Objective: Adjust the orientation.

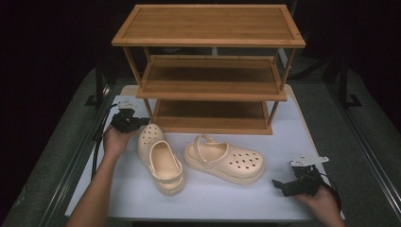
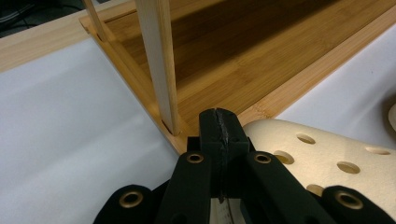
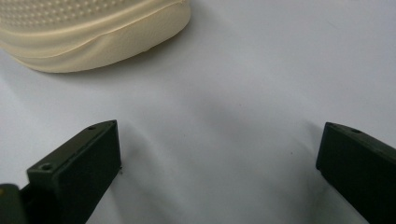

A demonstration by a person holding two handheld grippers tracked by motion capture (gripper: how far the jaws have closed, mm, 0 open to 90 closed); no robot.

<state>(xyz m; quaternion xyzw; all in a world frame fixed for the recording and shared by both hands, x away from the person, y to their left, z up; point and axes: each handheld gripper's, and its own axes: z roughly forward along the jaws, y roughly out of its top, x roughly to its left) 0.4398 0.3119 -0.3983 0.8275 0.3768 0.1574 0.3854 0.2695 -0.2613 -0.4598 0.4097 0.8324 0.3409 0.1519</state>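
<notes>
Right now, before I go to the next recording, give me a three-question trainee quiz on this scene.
1. True or false: the left claw is shut.
2. How many clogs lie on the table?
3. The right claw is: A) open over bare table, B) shut on a clog, C) on the rack.

Key: 1 true; its jaws meet beside the left clog. 2 two; the other is the right clog. 3 A.

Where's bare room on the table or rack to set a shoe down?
All three rack shelves look bare, top to bottom. On the table, free patches lie right of the right clog up to the right gripper, and along the near edge. Crowded: left front rack corner, where the left gripper meets the left clog.
</notes>
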